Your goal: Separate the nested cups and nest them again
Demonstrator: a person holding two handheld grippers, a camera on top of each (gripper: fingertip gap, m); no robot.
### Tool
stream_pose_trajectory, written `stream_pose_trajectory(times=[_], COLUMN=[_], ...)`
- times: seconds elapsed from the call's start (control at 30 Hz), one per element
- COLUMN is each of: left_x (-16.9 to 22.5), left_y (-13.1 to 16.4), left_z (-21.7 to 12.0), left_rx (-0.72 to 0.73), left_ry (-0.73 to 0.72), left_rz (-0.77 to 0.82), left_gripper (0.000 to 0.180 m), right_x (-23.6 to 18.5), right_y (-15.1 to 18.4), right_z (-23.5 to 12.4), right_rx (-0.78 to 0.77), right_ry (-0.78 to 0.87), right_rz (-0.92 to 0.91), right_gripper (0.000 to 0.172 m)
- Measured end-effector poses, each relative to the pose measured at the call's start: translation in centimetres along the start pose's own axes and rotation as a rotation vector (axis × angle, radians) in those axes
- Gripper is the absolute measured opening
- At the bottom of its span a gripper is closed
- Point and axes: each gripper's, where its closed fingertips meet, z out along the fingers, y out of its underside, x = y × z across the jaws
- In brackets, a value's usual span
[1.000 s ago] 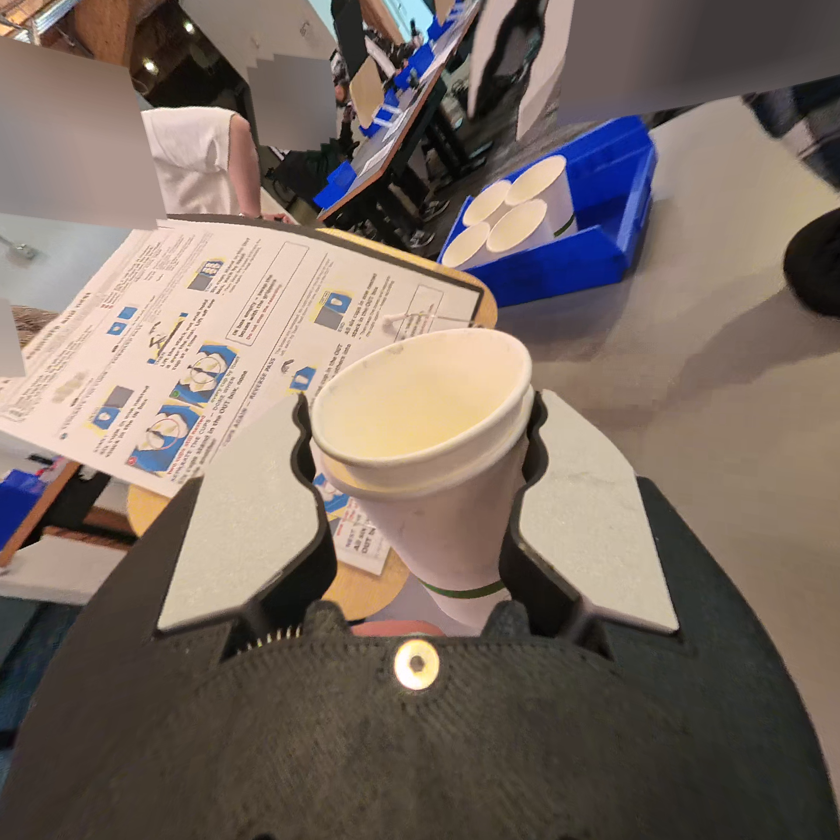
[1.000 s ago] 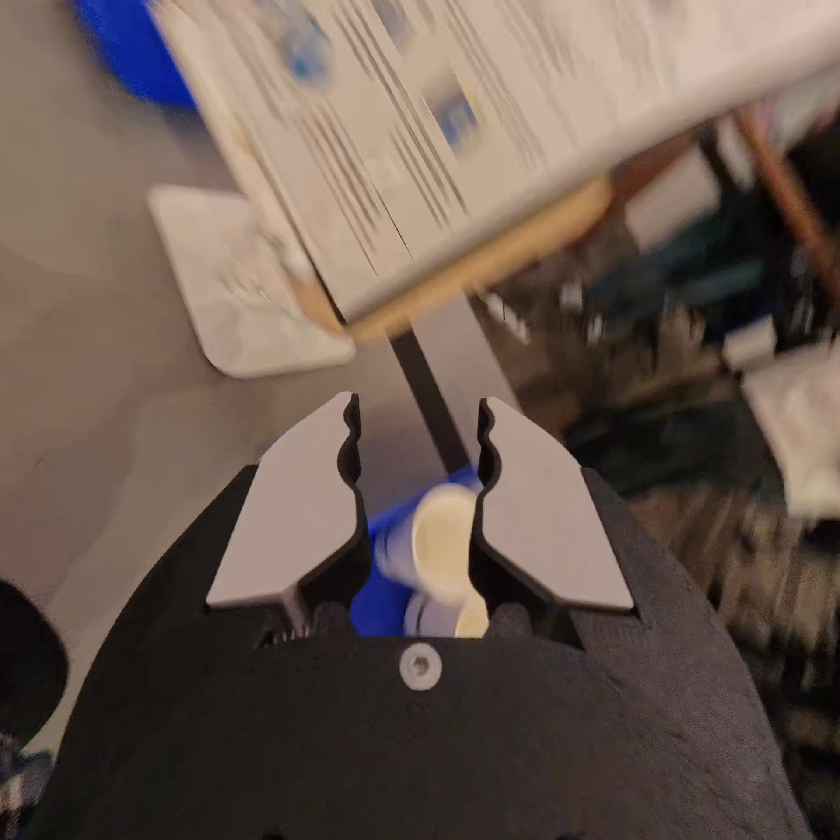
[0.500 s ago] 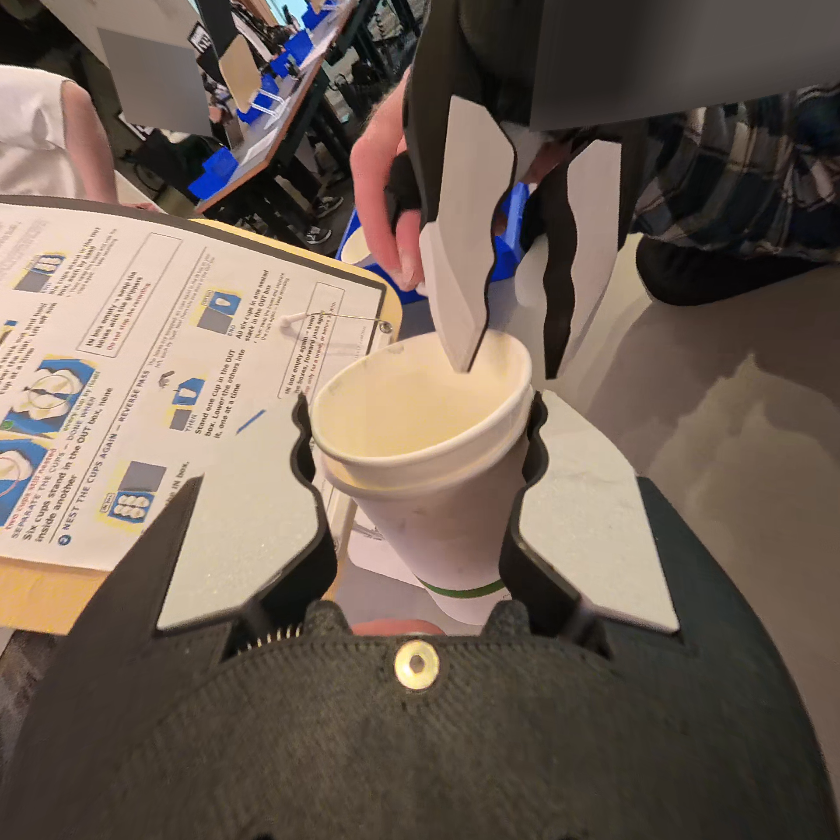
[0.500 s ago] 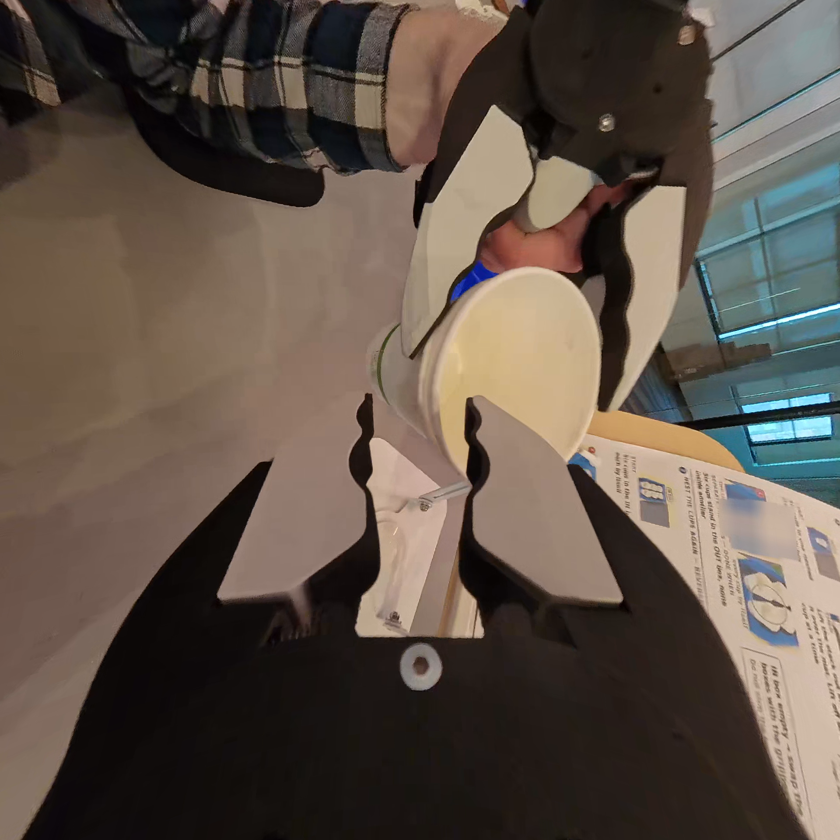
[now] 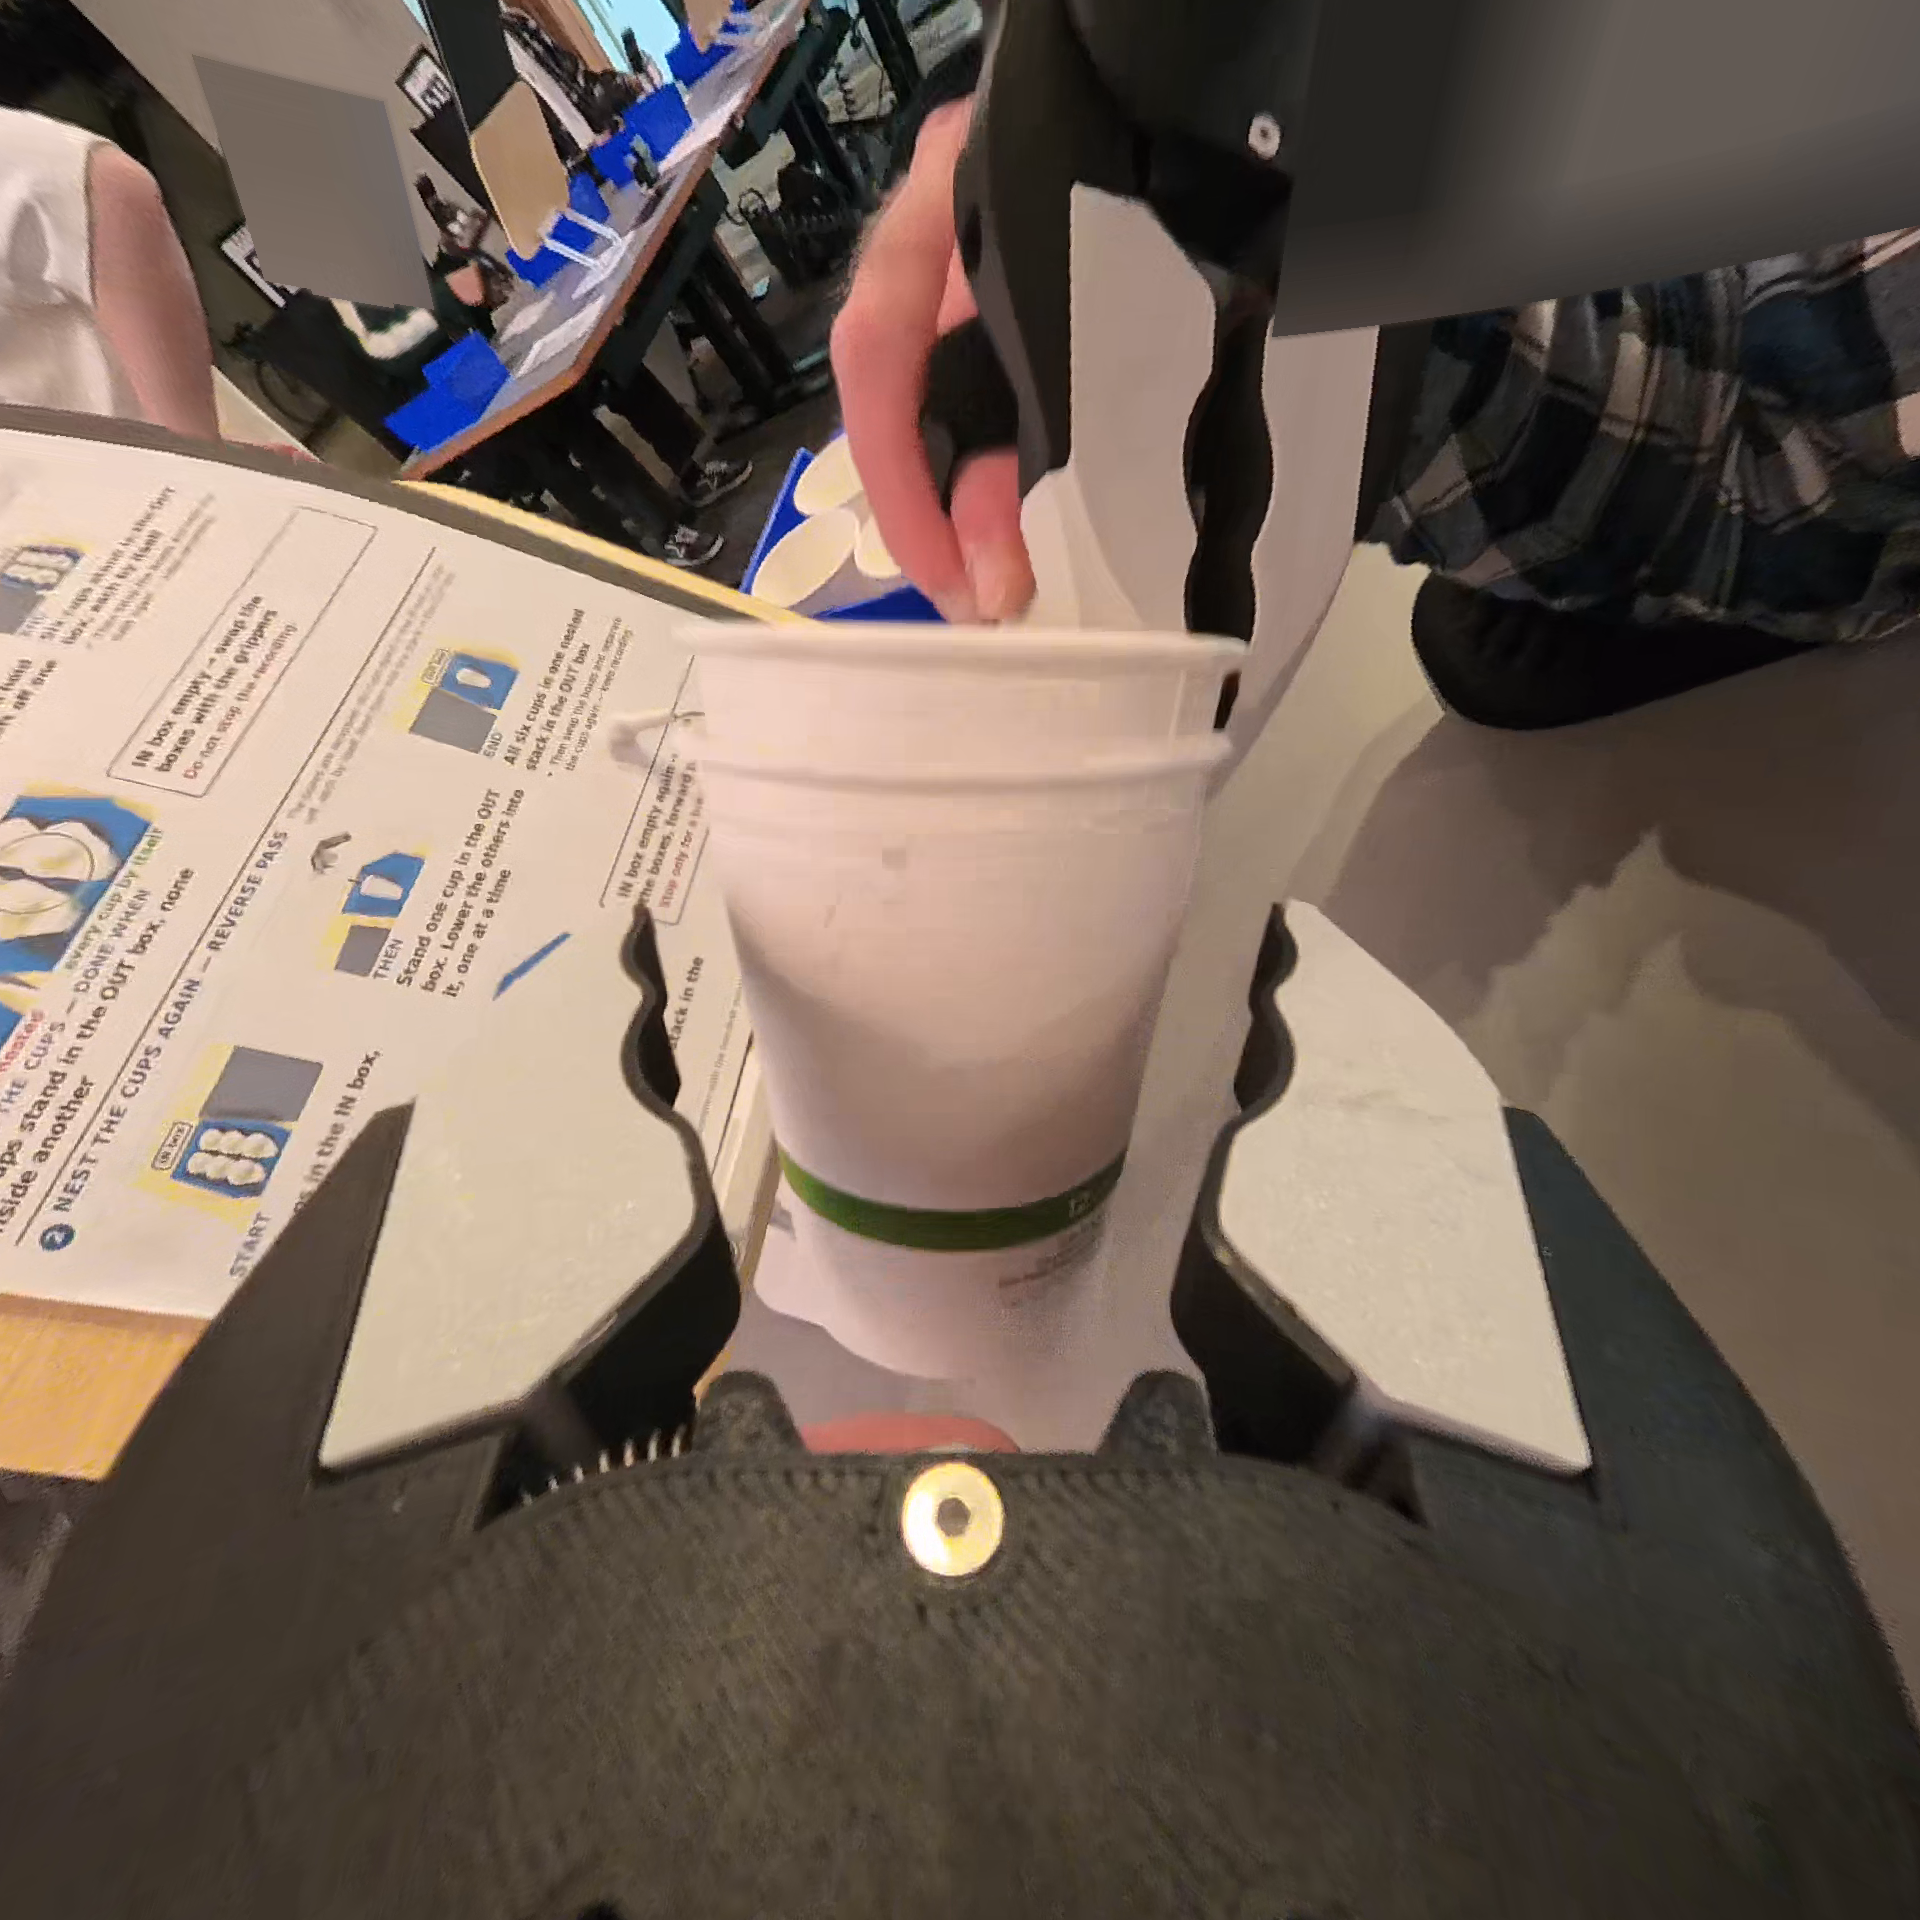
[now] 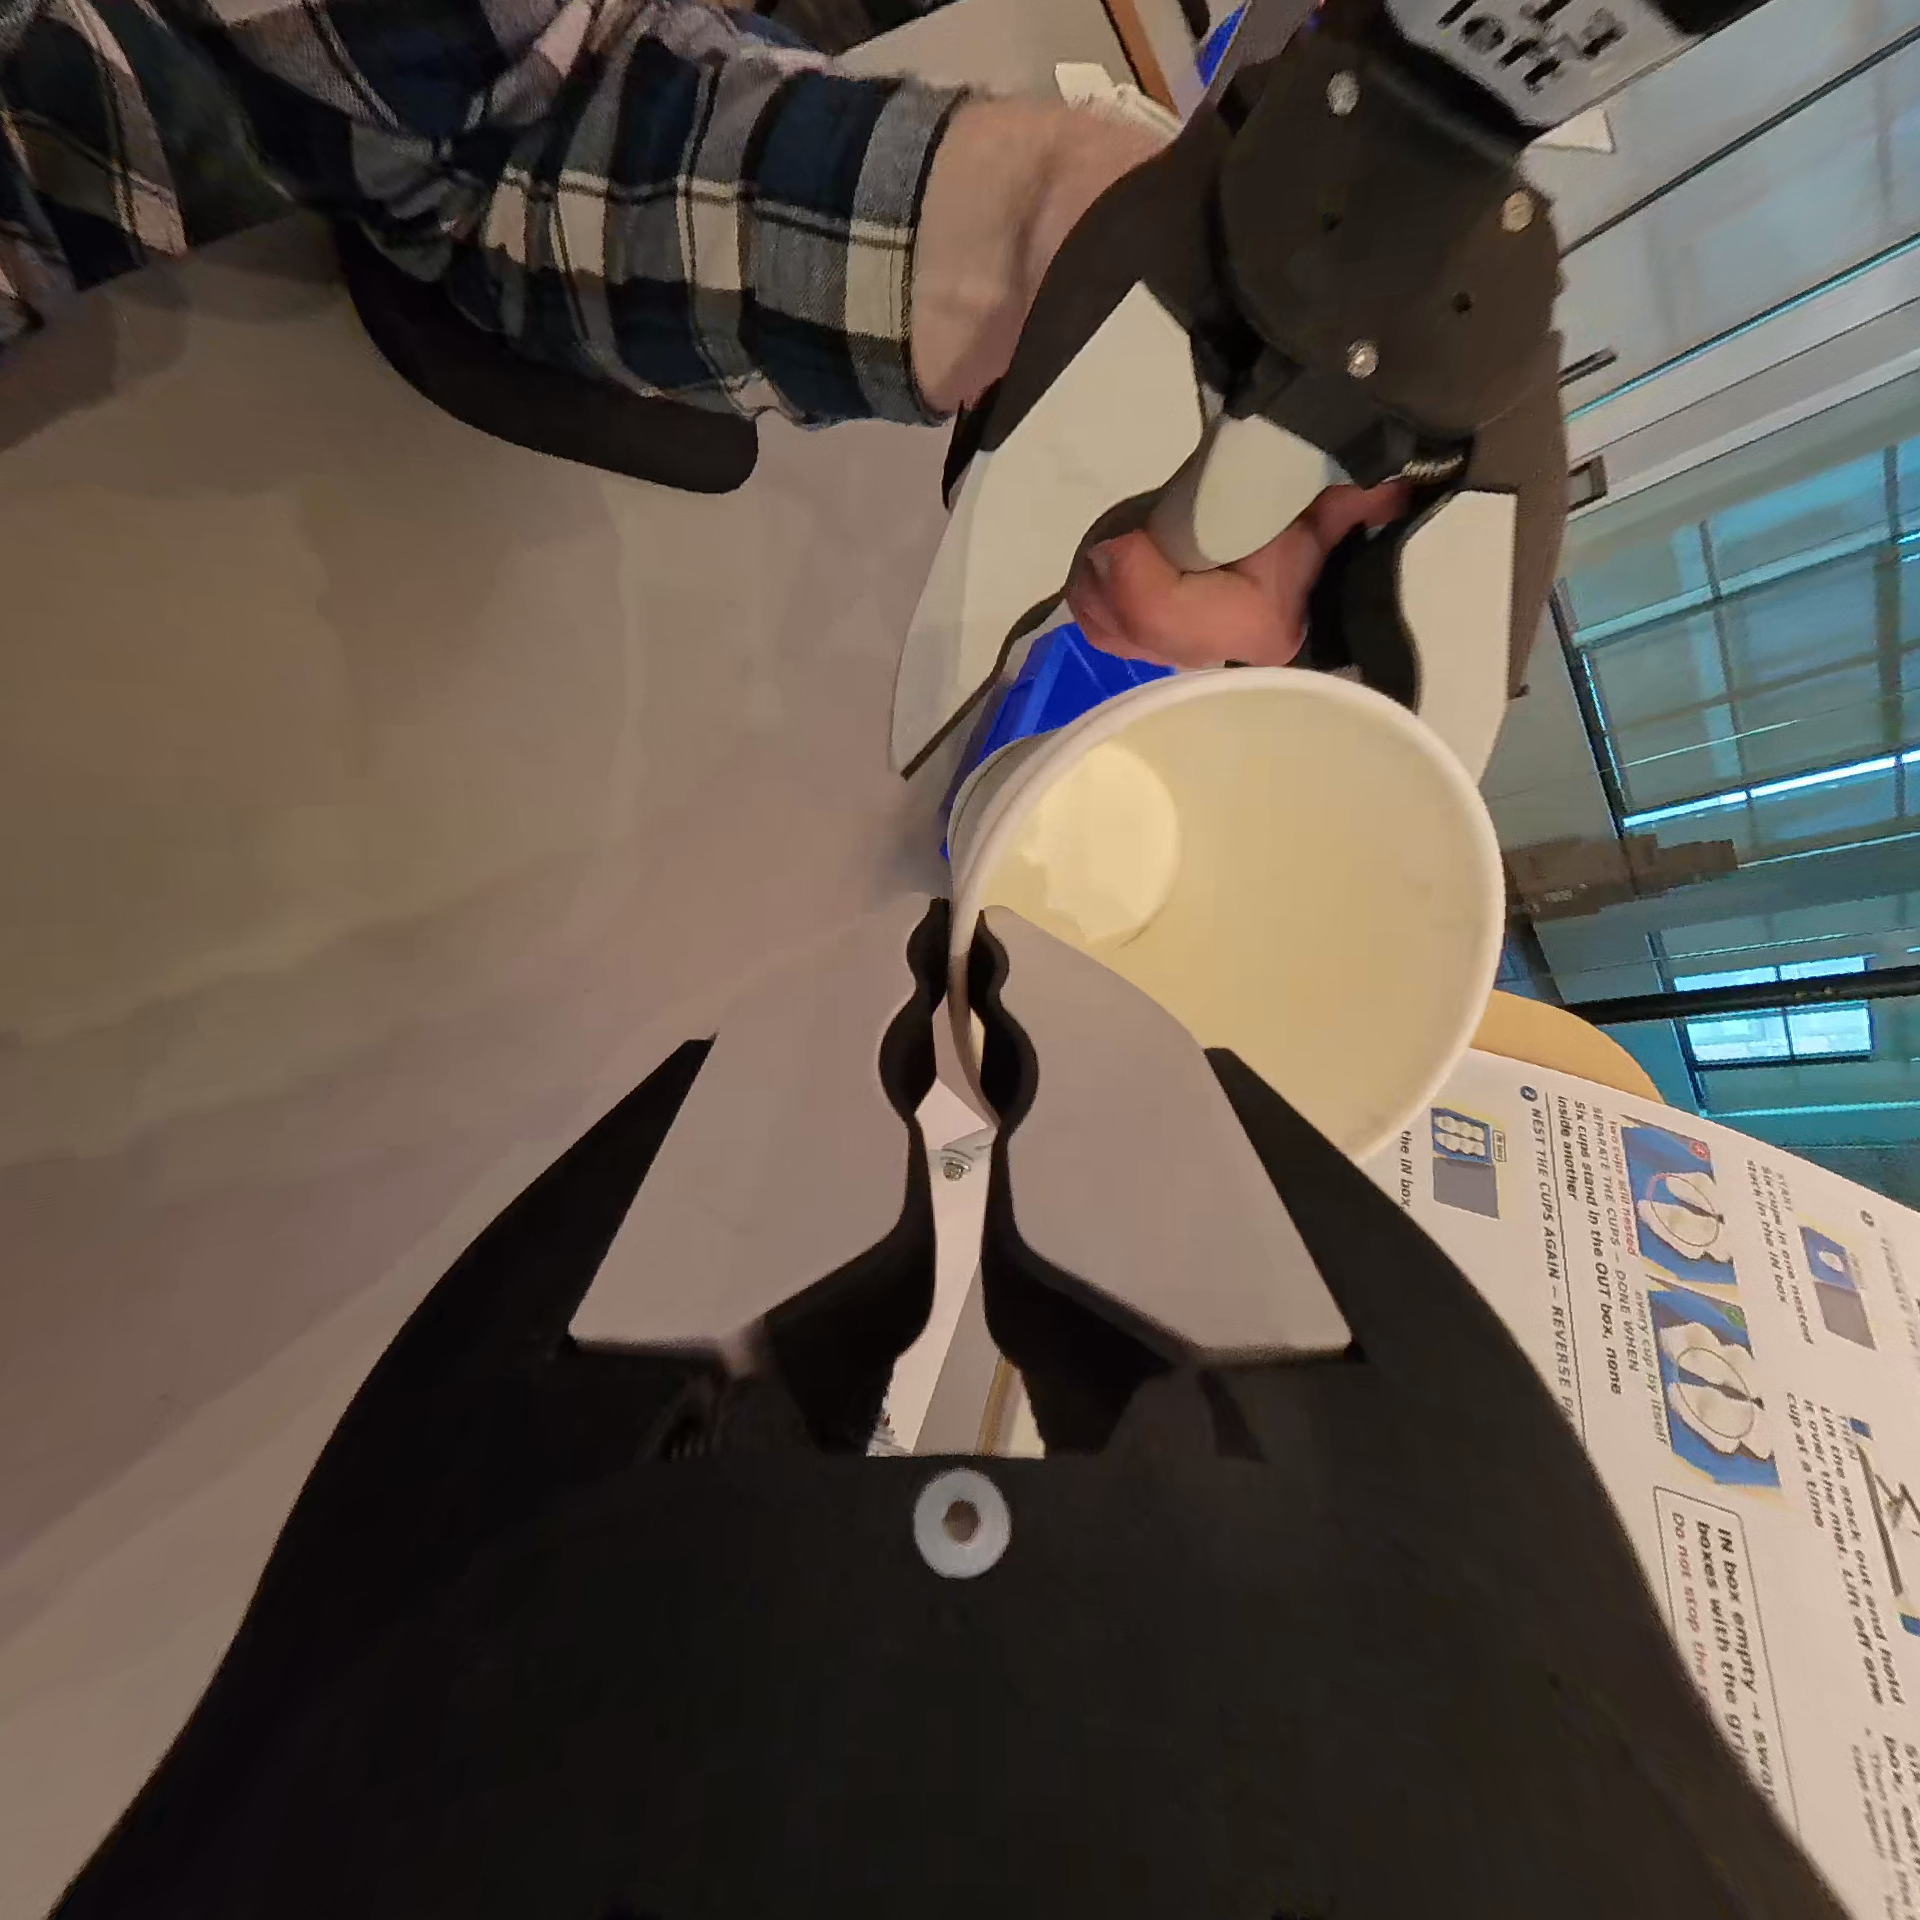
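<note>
Right wrist view: the right tool [image 6: 961, 935] has just pinched the top cup's rim [image 6: 964, 997]. The left tool [image 5: 951, 997] has spread off the nested cups [image 5: 940, 966], so separating looks imminent.

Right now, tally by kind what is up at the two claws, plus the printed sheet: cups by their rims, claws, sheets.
Nested paper cups: 2
Claws: 2, the left claw and the right claw
Printed instruction sheet: 1
Total: 5
</note>
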Motion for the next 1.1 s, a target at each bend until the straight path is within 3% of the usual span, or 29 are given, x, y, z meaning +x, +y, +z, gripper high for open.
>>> stream_pose_trajectory(times=[0.1,0.17,0.33,0.47,0.7,0.83,0.97,1.1], left_x=[-0.1,0.3,-0.3,-1.3,-2.7,-3.5,-4.1,-4.8], left_y=[0.3,1.0,1.2,1.6,2.5,2.6,2.8,3.1], left_z=[0.6,1.1,1.2,1.2,1.4,0.9,0.2,-0.5], left_rx=[0.001,-0.021,-0.034,-0.075,-0.18,-0.201,-0.212,-0.217], left_ry=[0.009,0.036,0.001,-0.078,-0.209,-0.266,-0.299,-0.319], left_rz=[-0.004,0.015,0.026,0.054,0.132,0.156,0.161,0.15], left_gripper=[0.101,0.087,0.084,0.084,0.084,0.083,0.082,0.082], right_x=[0.1,0.1,0.7,1.7,2.7,3.3,4.4,5.7], right_y=[-0.6,-0.8,-0.2,-1.3,-1.3,-1.1,-1.5,-1.0], right_z=[-0.6,-0.9,-1.0,-2.1,-1.7,-2.2,-4.8,-10.0], right_rx=[0.04,0.062,0.051,0.095,0.09,0.084,0.126,0.108], right_ry=[-0.001,0.001,0.014,0.061,0.09,0.122,0.194,0.33], right_rz=[0.006,0.009,0.073,0.112,0.194,0.191,0.194,0.192], right_gripper=[0.003,0.003,0.006,0.026,0.006,0.004,0.003,0.003])
